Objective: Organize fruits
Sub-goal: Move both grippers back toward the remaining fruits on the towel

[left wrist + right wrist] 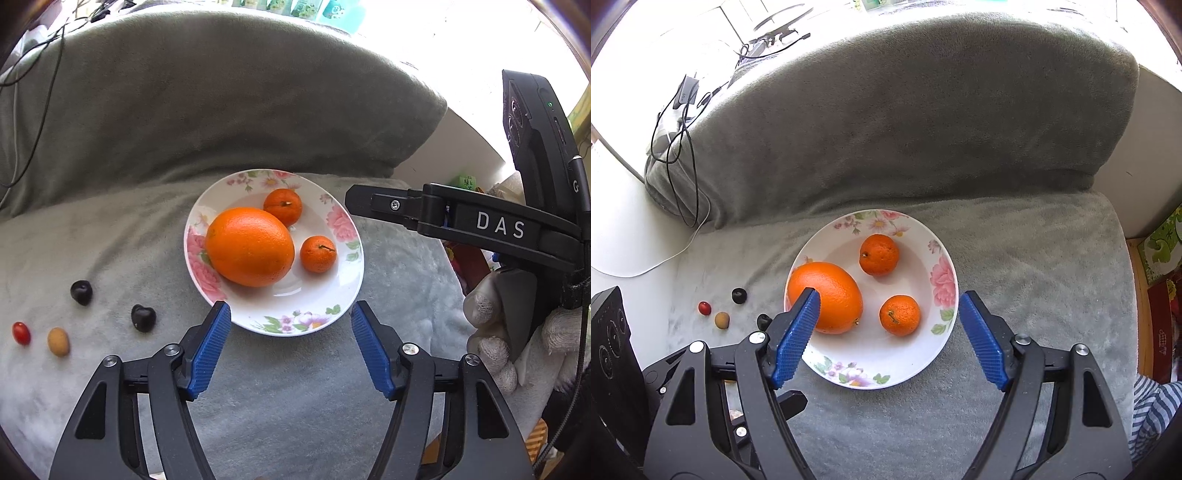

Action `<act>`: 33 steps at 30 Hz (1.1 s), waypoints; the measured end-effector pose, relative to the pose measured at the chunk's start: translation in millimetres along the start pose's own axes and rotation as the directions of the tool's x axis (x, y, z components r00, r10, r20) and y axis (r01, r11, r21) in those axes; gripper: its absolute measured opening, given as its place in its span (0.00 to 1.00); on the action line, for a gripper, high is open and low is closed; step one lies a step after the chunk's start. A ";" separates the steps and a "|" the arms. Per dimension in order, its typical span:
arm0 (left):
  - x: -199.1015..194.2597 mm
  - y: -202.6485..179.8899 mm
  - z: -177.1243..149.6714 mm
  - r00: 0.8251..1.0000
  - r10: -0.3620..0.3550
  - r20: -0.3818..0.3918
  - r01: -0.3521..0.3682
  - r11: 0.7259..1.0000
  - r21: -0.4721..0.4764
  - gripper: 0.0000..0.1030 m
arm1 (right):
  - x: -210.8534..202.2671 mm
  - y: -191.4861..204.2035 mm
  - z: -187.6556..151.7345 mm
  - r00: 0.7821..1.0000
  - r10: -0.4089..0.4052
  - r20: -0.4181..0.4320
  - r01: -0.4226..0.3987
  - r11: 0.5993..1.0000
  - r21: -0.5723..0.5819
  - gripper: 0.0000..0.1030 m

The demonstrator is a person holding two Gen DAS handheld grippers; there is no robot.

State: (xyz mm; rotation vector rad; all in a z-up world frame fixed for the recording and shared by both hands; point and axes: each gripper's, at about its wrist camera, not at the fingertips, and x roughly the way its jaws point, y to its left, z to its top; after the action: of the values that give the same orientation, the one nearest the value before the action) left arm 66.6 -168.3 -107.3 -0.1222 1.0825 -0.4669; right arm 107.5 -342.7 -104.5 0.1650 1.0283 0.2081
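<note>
Fruit laid out on a grey plush blanket (pixel 110 236) over a sofa seat. Far to the left of the left gripper (pixel 290 317), a row of small pieces: a red oval cherry tomato (pixel 21 333), beside it a tan oval fruit (pixel 58 342), then two dark glossy cherries, one farther out (pixel 81 292) and one nearer the left fingertip (pixel 143 318). All four lie apart from each other on the blanket.

Left gripper: blue ribbed pads spread wide, nothing between them, tips at the near rim of a white ceramic bowl with pink floral print (pixel 343 221). Inside the bowl, just ahead of the tips: a large orange (pixel 249 246) on the left, touching a small mandarin (pixel 283 206) behind it; a second small mandarin (pixel 318 254) sits right of it, apart.

Right gripper (pixel 889 308): also spread wide and empty, over the bowl's near half, its fingers straddling the orange's near end and the nearer mandarin.
</note>
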 end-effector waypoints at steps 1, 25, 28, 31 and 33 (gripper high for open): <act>-3.1 2.5 -1.4 1.000 0.005 0.004 -0.005 1.000 -0.005 0.65 | -0.9 2.6 -0.7 1.000 0.001 0.001 -0.001 1.000 -0.004 0.78; -90.9 125.6 -72.7 0.979 0.192 0.071 -0.169 0.953 -0.250 0.65 | 0.8 95.1 -28.4 0.996 0.085 -0.031 -0.090 0.972 -0.216 0.78; -99.1 137.6 -86.7 0.975 0.211 0.063 -0.187 0.944 -0.273 0.63 | 9.5 112.2 -37.4 0.992 0.110 -0.067 -0.124 0.961 -0.246 0.78; -106.5 147.2 -101.6 0.972 0.229 0.051 -0.204 0.934 -0.293 0.63 | 19.7 130.5 -47.0 0.983 0.140 -0.115 -0.167 0.946 -0.278 0.78; -112.0 154.6 -112.1 0.970 0.238 0.049 -0.211 0.925 -0.318 0.62 | 26.1 143.0 -52.4 0.979 0.148 -0.139 -0.185 0.934 -0.307 0.78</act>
State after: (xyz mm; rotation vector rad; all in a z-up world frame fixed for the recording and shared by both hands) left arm -26.7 32.2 -117.9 -0.2901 1.0634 -0.0803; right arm 61.9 -195.8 -119.5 -0.0548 1.0800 0.5407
